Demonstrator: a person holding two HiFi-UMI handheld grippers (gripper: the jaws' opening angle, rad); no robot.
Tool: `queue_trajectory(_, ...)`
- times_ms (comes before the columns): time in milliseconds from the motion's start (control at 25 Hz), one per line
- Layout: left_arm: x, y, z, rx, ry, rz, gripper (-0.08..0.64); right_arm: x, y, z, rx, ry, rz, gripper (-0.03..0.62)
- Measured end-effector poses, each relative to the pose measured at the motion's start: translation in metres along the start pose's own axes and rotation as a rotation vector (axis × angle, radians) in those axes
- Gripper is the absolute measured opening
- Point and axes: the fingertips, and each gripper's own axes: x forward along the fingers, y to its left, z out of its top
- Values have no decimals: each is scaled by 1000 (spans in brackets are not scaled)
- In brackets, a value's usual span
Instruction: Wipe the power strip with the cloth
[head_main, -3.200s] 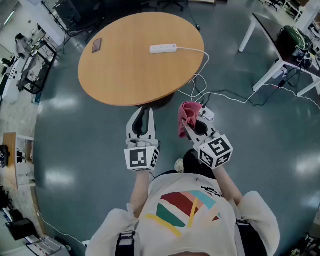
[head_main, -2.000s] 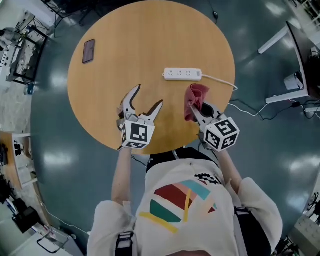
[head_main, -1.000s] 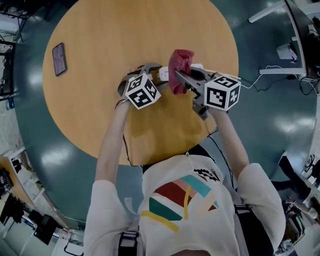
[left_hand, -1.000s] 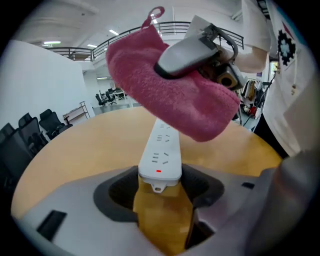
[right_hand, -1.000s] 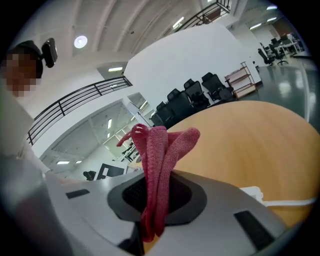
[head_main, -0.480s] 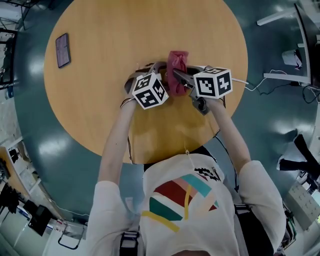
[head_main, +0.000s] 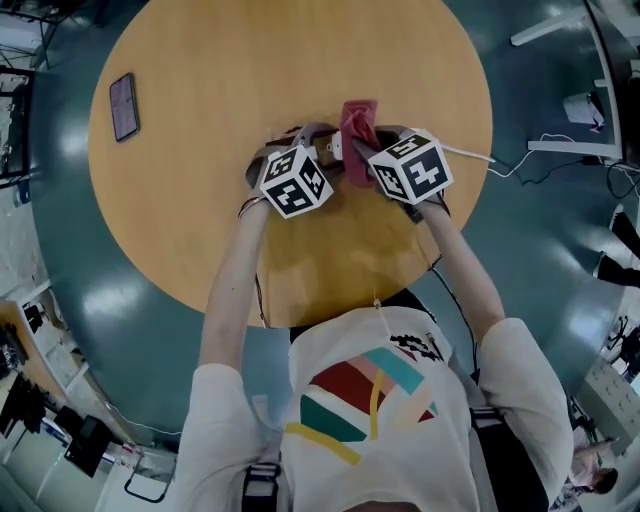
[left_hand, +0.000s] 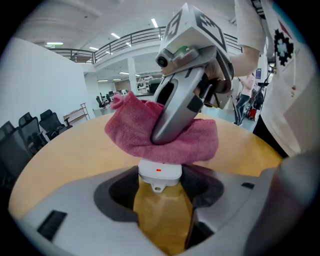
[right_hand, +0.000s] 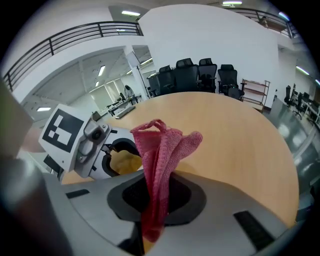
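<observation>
Both grippers tilt down, close together. Left gripper (head_main: 296, 142) clamps the power strip (left_hand: 159, 173) by its end; right gripper (head_main: 358, 158) pinches the cloth (head_main: 359, 114), which lies draped across it. Phone (head_main: 123, 93) sits well apart on the table (head_main: 230, 50).

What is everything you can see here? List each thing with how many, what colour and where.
table: one, round, light wood, on the teal floor
power strip: one, white, on the table, mostly under the cloth
cloth: one, pink, bunched over the power strip
cable: one, white, off the table's right edge
phone: one, dark, table's far left
office chairs: several, black, beyond the table
left gripper: one, grey, on the power strip's end
right gripper: one, grey, shut on the cloth
person: one, dressed in white, table's near edge
</observation>
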Motion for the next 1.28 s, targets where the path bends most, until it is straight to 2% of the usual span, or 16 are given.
queue_trajectory(200, 1, -2, 2, 3, 6, -1, 308, -22, -27, -19, -35, 18, -73, 40)
queue_trajectory(600, 1, -3, 1, 3, 8, 2, 308, -76, -98, -64, 22, 35, -242, 40)
queue_trajectory(800, 3, -3, 3, -2, 8, 3, 307, -85, -123, -86, 4, 84, -313, 40)
queue_trajectory(960, 4, -2, 3, -5, 7, 9, 308, -89, -121, -82, 39, 30, -283, 39)
queue_trajectory(1040, 5, -5, 3, -14, 4, 12, 307, -91, -116, -74, 2, 4, -247, 40)
queue_trajectory(1200, 8, -6, 6, 0, 11, 16, 308, -92, -105, -32, -207, -8, -140, 40)
queue_trajectory(1280, 4, -1, 7, 11, 22, 61, 308, -89, -95, -2, -308, -14, -89, 38)
